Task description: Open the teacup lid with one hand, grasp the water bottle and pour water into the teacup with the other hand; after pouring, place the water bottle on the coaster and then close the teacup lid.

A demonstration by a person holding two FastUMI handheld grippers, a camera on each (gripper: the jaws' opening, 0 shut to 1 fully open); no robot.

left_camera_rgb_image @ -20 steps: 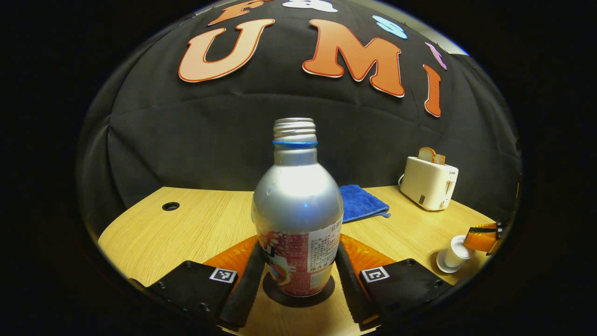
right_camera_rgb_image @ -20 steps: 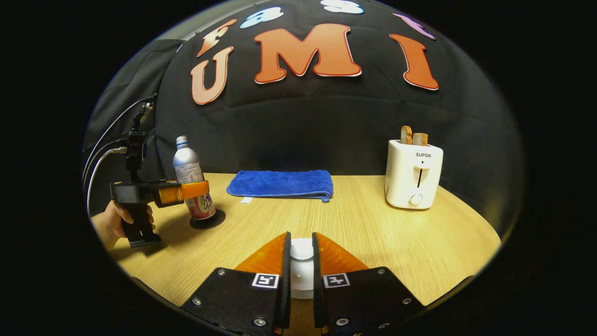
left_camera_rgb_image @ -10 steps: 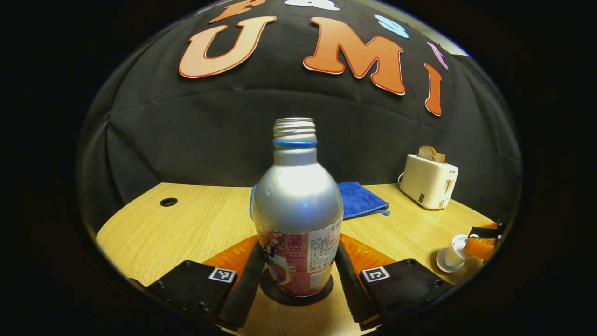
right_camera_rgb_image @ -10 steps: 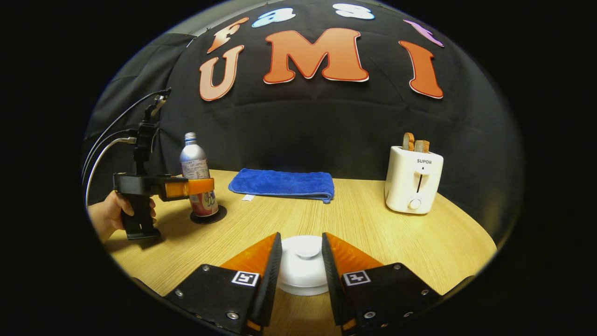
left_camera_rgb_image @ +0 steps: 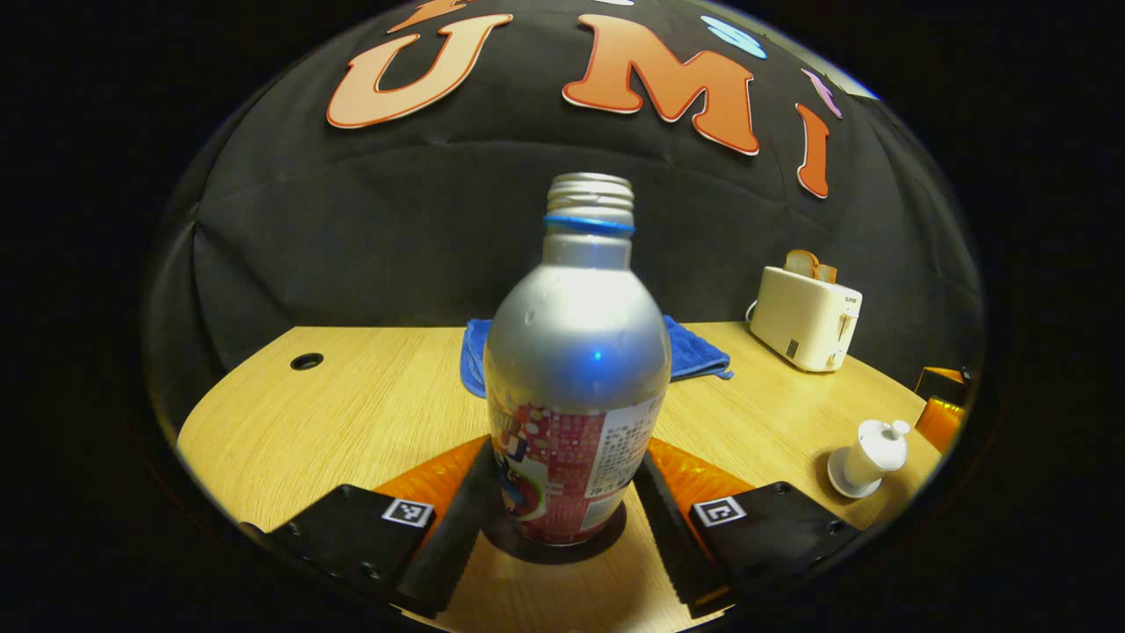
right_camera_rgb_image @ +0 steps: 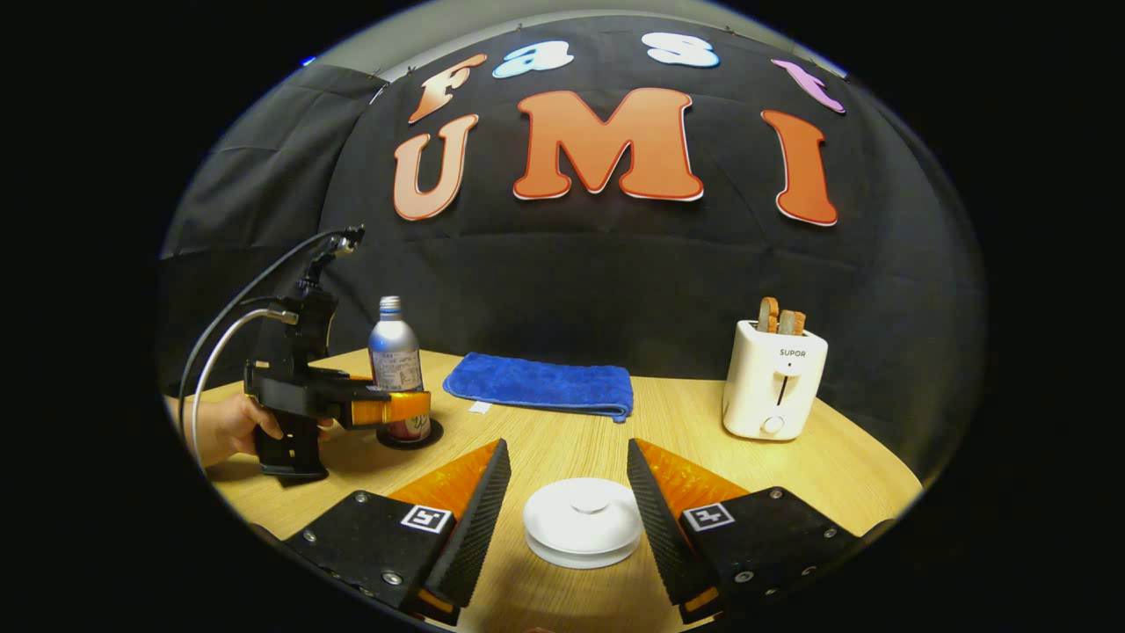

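A pale wooden counter (right_camera_rgb_image: 773, 479) runs back to a black cloth wall, with a folded blue towel (right_camera_rgb_image: 540, 384) and a white toaster (right_camera_rgb_image: 773, 380) holding two slices of bread at its far side.

In the left gripper view, the left gripper (left_camera_rgb_image: 562, 505) has the water bottle (left_camera_rgb_image: 576, 369) standing upright between its fingers; the inner faces sit right against the lower labelled part on both sides, so they appear closed on it. The bottle is uncapped, its threaded neck bare, and its base is on a dark round coaster (left_camera_rgb_image: 606, 538) that shows between the fingers. Beyond the right-hand finger, well apart, is the teacup (left_camera_rgb_image: 870, 447) on its saucer with the lid on.

In the right gripper view, the right gripper (right_camera_rgb_image: 567, 501) is spread wide open. The teacup lid (right_camera_rgb_image: 584, 519) lies ahead between the fingers, touching neither one, with a clear gap on each side. Far beyond the left-hand finger, a person's hand (right_camera_rgb_image: 230, 428) holds the other gripper by its handle, cables rising from its top, its fingers at the bottle on the coaster.
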